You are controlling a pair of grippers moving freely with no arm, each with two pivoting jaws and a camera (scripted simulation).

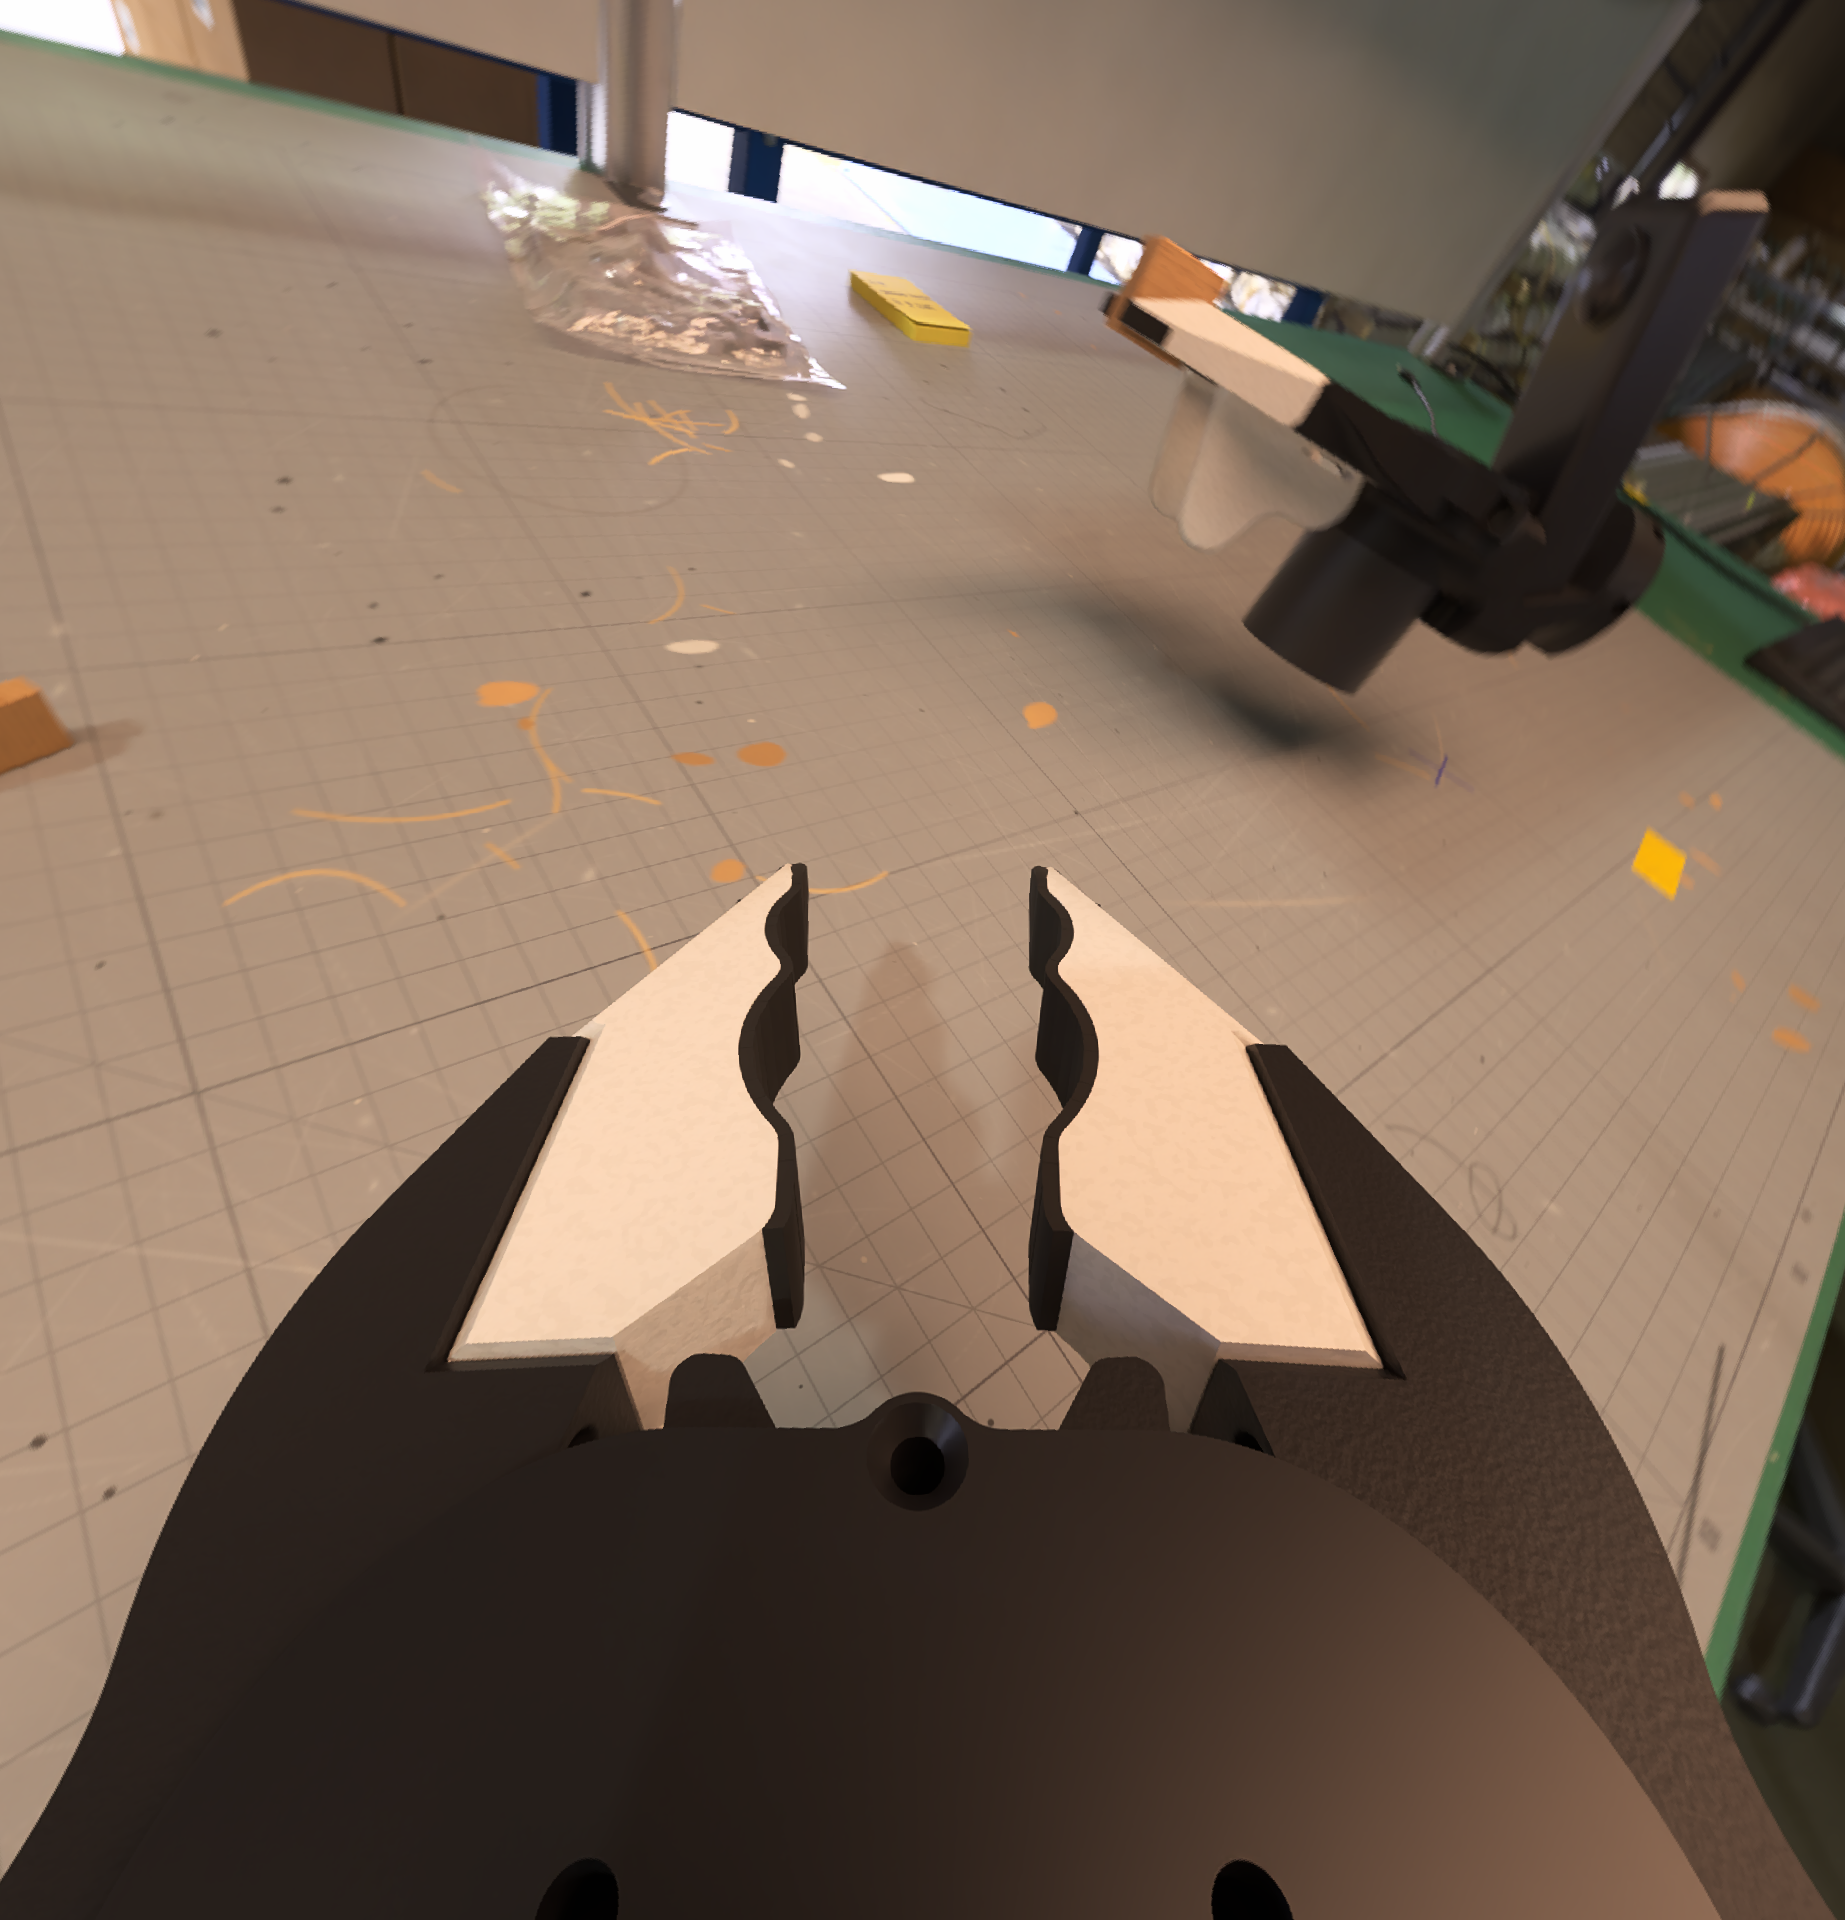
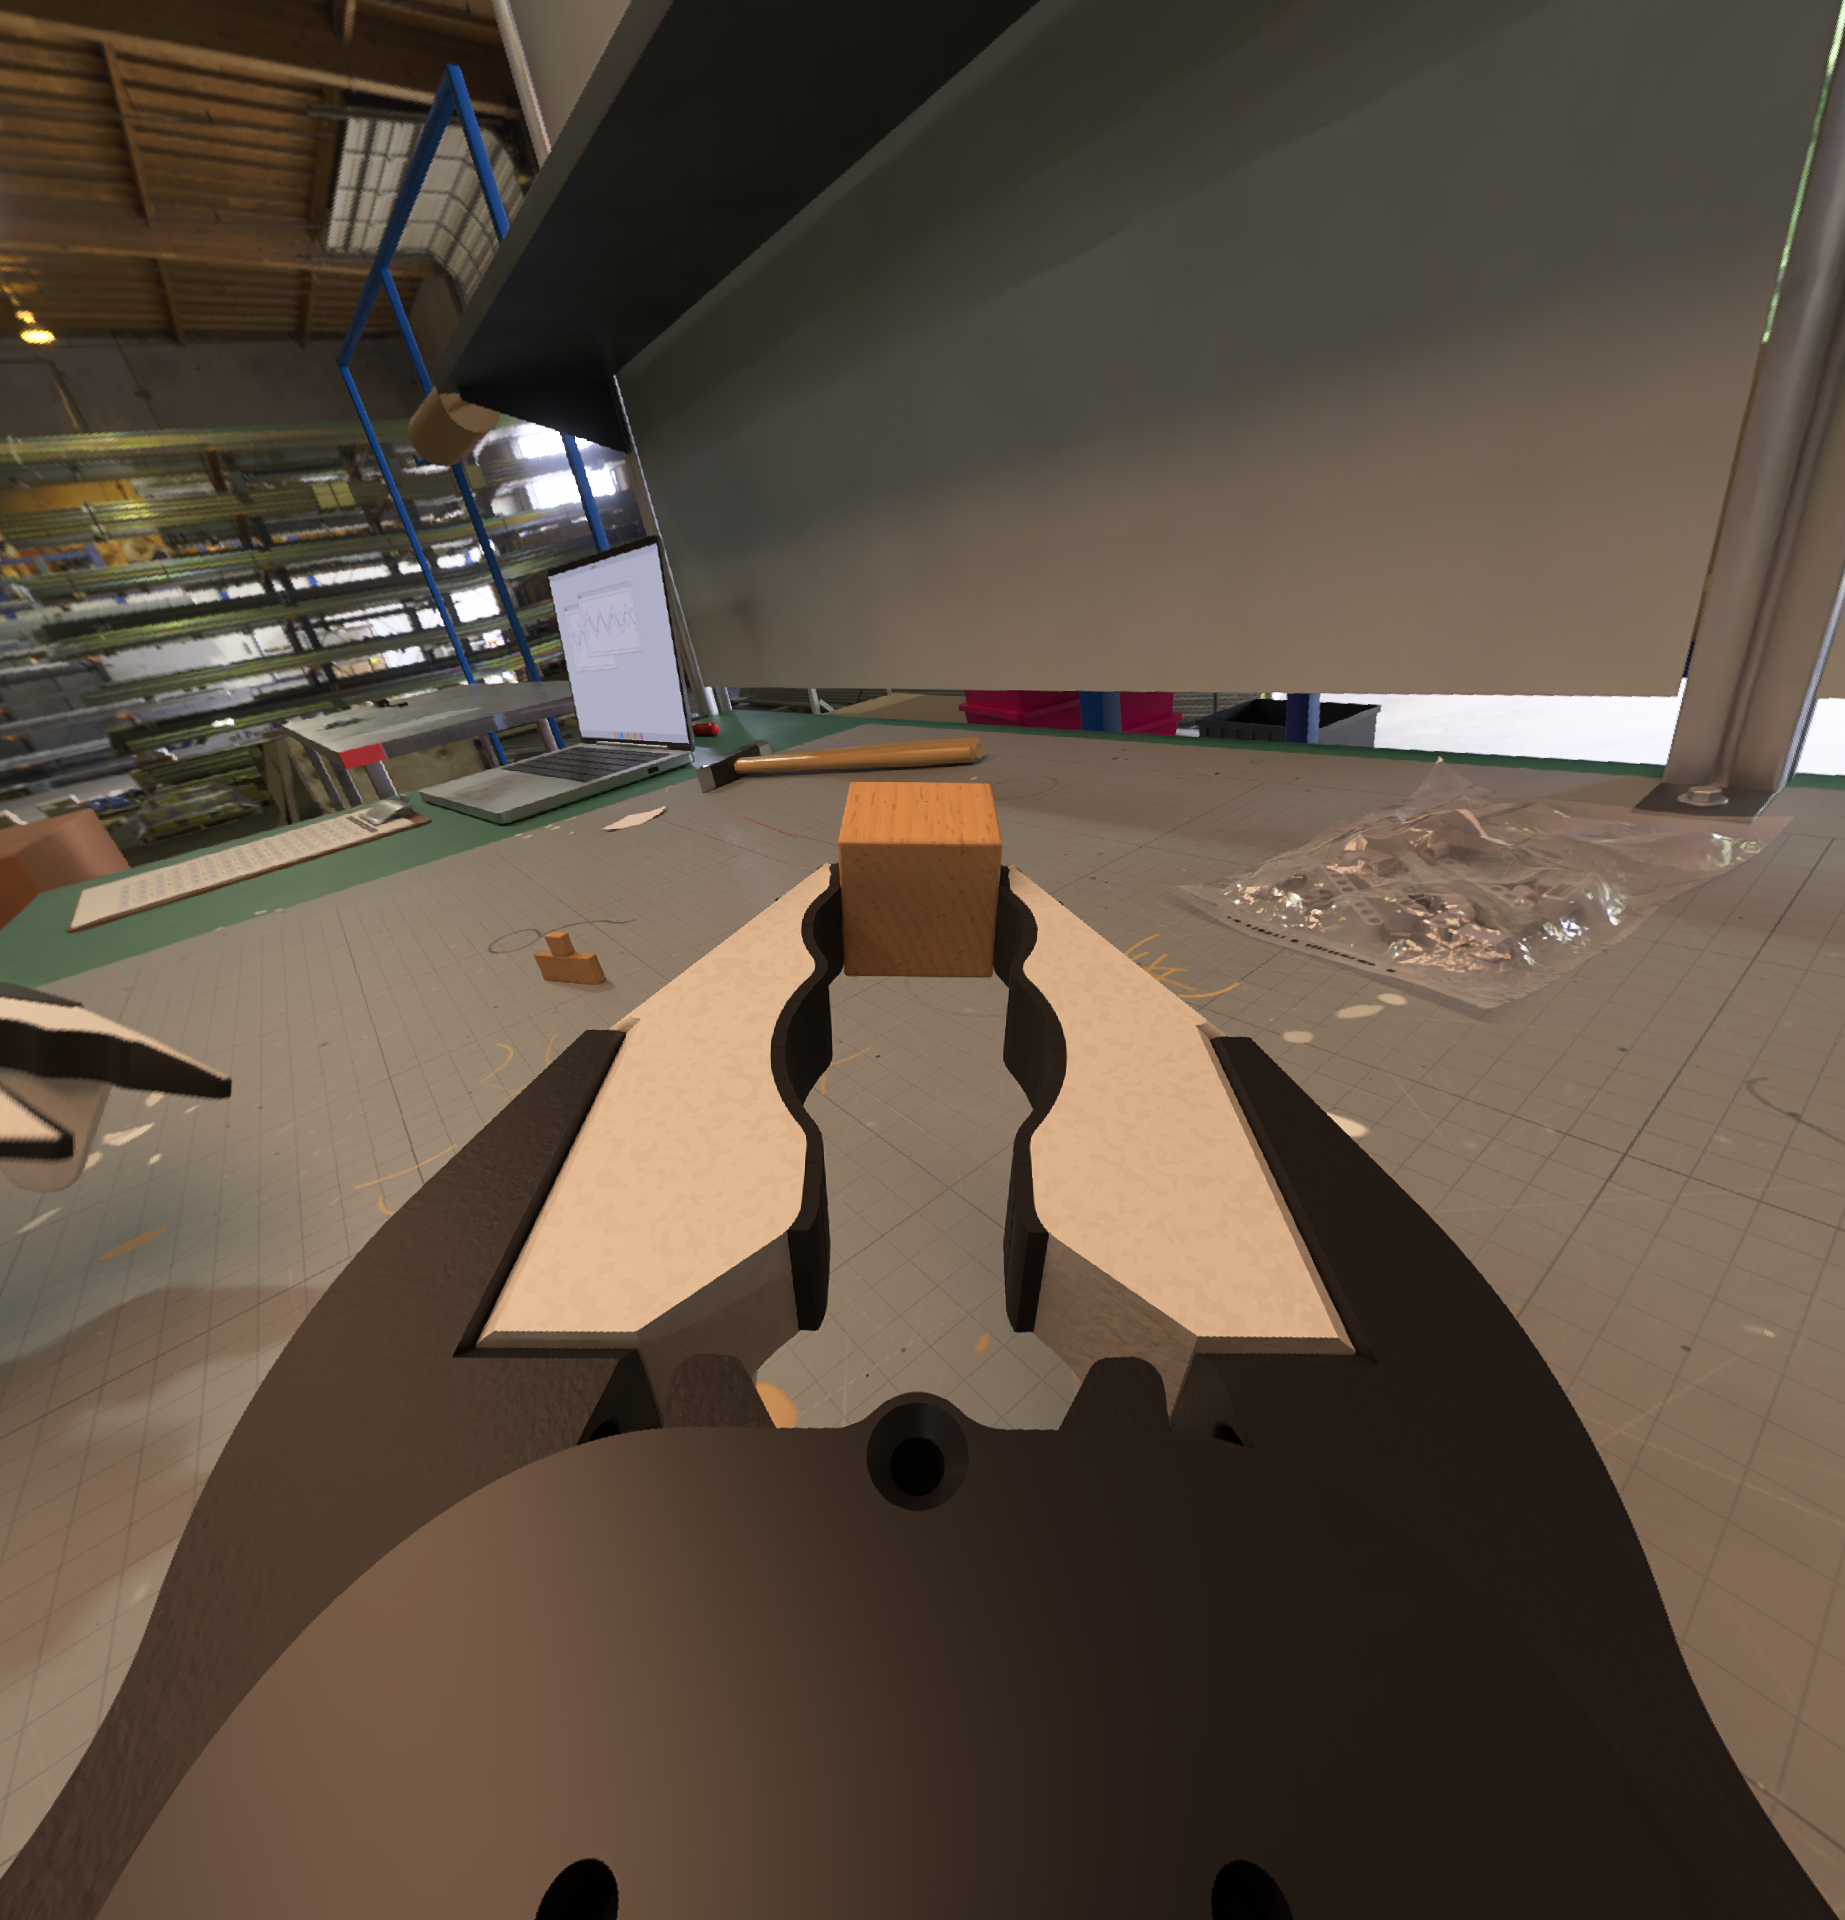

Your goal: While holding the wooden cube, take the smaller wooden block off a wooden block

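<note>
My right gripper (image 2: 918, 896) is shut on the wooden cube (image 2: 918, 862), held at its fingertips above the mat. The cube also shows in the left wrist view (image 1: 1172, 272), in the right gripper (image 1: 1157, 301) at the upper right. A smaller wooden block (image 2: 558, 942) sits on a wider wooden block (image 2: 577, 970) on the mat, ahead and to the left of the right gripper. My left gripper (image 1: 918, 883) is open and empty, low over the mat. A wooden block (image 1: 4, 727) lies at its far left, cut off by the frame edge.
A clear plastic bag (image 2: 1469, 894) of parts lies by a metal post (image 2: 1770, 520) at the right. A laptop (image 2: 606, 717), a hammer (image 2: 856, 756) and a white perforated board (image 2: 243, 862) line the far edge. A yellow block (image 1: 907, 307) lies far ahead. The left gripper's fingers (image 2: 87, 1060) show at the left.
</note>
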